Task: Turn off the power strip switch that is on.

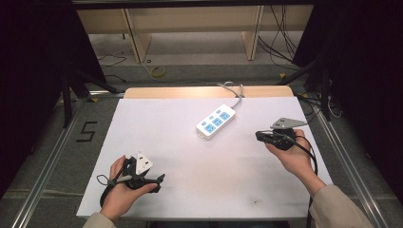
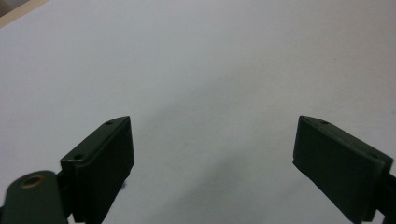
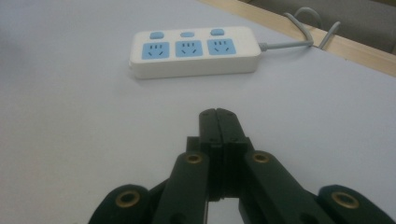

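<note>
A white power strip [image 1: 216,121] with three blue sockets and three blue switches lies slanted on the white table cover [image 1: 180,142], right of the middle. In the right gripper view the power strip [image 3: 196,50] lies ahead of my right gripper [image 3: 217,112], whose jaws are pressed together on nothing. A hand holds that right gripper [image 1: 258,135] to the right of the strip, apart from it. At the front left a hand holds my left gripper [image 1: 159,183]. My left gripper [image 2: 215,122] stands wide open over bare white surface.
The strip's grey cable [image 1: 234,91] runs off the far wooden table edge [image 1: 209,91]; the cable [image 3: 299,41] also curls past that edge [image 3: 355,49]. Metal rails [image 1: 45,166] flank the table. Wooden shelf legs [image 1: 138,42] and loose cables [image 1: 280,42] stand on the floor beyond.
</note>
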`<control>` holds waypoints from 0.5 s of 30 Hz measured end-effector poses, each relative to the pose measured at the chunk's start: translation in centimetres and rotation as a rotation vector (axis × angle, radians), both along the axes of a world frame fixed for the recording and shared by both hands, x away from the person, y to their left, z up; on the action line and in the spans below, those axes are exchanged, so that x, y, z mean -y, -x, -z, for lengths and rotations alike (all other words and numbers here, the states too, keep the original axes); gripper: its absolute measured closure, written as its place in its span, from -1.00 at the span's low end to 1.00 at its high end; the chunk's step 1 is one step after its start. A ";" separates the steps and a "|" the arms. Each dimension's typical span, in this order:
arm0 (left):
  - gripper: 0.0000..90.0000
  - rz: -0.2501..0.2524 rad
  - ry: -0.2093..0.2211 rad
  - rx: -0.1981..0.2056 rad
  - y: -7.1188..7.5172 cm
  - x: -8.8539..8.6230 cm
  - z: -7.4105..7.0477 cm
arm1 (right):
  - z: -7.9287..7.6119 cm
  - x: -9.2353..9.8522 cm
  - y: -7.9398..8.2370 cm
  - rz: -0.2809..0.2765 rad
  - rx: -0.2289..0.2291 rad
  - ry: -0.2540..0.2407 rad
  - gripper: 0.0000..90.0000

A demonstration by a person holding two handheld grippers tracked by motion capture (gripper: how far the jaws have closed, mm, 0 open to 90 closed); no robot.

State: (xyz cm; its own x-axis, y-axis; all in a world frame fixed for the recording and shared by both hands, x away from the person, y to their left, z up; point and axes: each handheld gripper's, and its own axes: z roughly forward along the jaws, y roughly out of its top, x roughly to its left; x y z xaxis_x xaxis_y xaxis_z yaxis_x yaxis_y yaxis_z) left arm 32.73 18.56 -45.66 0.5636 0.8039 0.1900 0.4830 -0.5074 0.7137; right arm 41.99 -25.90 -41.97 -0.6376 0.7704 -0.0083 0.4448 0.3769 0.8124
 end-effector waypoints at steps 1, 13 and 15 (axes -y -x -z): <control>-0.73 0.000 0.000 0.000 0.0 0.0 0.0 | 0.0 -0.1 -0.1 0.000 -0.001 0.004 1.00; -0.73 0.005 -0.008 -0.002 0.0 0.0 0.0 | 0.1 -1.1 -1.4 -0.005 -0.002 0.011 1.00; -0.73 0.006 -0.008 -0.003 0.0 0.1 0.0 | 0.1 -1.3 -1.6 -0.008 0.000 0.014 1.00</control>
State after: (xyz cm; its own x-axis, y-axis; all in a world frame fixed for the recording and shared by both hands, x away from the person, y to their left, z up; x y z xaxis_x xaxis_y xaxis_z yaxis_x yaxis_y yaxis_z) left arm 32.71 18.50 -45.69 0.5689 0.7991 0.1944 0.4823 -0.5156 0.7082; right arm 43.57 -24.64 -42.08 -0.6436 0.7652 -0.0194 0.4417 0.3919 0.8070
